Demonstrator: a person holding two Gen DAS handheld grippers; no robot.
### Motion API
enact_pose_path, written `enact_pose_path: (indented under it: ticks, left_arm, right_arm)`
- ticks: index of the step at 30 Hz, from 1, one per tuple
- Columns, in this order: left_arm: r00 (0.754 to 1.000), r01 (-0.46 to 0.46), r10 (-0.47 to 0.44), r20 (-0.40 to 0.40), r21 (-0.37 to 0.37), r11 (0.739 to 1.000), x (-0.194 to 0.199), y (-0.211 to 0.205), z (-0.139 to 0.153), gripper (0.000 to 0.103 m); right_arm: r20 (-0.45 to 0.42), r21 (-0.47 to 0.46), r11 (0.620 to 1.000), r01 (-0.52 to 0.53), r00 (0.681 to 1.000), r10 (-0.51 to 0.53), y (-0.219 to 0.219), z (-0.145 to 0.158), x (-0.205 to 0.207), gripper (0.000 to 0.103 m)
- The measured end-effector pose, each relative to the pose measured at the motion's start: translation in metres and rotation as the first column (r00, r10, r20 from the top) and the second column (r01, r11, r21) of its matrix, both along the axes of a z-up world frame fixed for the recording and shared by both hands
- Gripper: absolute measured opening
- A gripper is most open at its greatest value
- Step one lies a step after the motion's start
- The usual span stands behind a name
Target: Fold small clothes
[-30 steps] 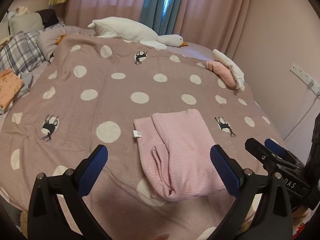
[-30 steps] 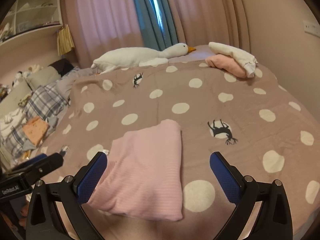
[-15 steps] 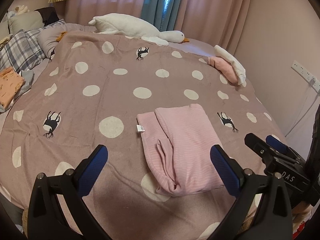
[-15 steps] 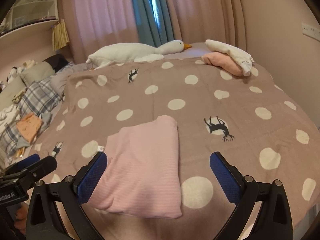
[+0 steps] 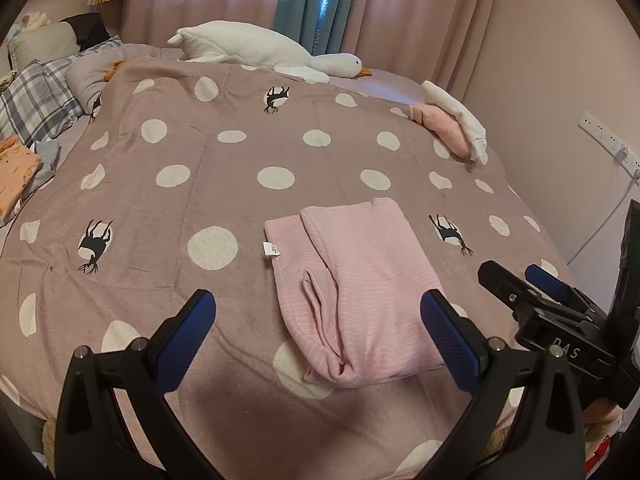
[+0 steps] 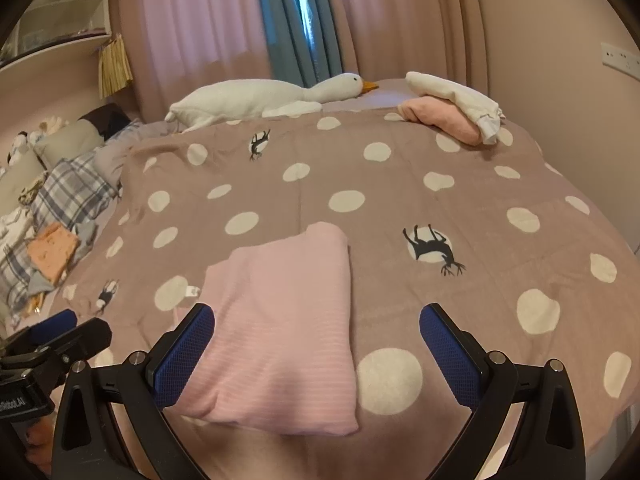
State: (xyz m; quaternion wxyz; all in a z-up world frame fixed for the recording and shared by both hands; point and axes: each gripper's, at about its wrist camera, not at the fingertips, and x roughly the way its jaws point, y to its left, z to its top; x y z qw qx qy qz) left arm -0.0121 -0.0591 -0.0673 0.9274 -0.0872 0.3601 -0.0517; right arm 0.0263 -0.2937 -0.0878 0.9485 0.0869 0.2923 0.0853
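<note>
A pale pink striped garment (image 5: pixel 360 284) lies folded into a rectangle on the spotted bedspread (image 5: pixel 240 184), a white label sticking out at its left edge. My left gripper (image 5: pixel 316 332) hangs open above the garment's near left part, nothing between its blue pads. In the right wrist view the same pink garment (image 6: pixel 284 328) lies flat under my right gripper (image 6: pixel 316 344), which is also open and empty. Each gripper shows at the edge of the other's view: the right gripper (image 5: pixel 536 296) and the left gripper (image 6: pixel 60 332).
A white plush goose (image 5: pixel 264 52) lies along the far edge of the bed. Folded pink and white clothes (image 5: pixel 452 124) are stacked at the far right corner. Plaid bedding and an orange garment (image 5: pixel 16 168) lie at the left. A wall with a socket strip (image 5: pixel 604 140) stands on the right.
Both grippers have drawn back and risen slightly from the folded garment, so more of the bed shows. The garment has not moved, and both stay open.
</note>
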Motion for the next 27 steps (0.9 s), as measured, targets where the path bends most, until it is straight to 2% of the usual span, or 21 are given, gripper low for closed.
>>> enact_pose_path:
  ticks: [27]
  left_arm:
    - [1.000,0.014,-0.014,-0.012,-0.014,1.000,-0.0008,-0.0034,-0.0002,0.102]
  right_arm:
    - [-0.009,-0.012,1.000,0.001,1.000,-0.001,0.0043,-0.0034,0.0003,0.102]
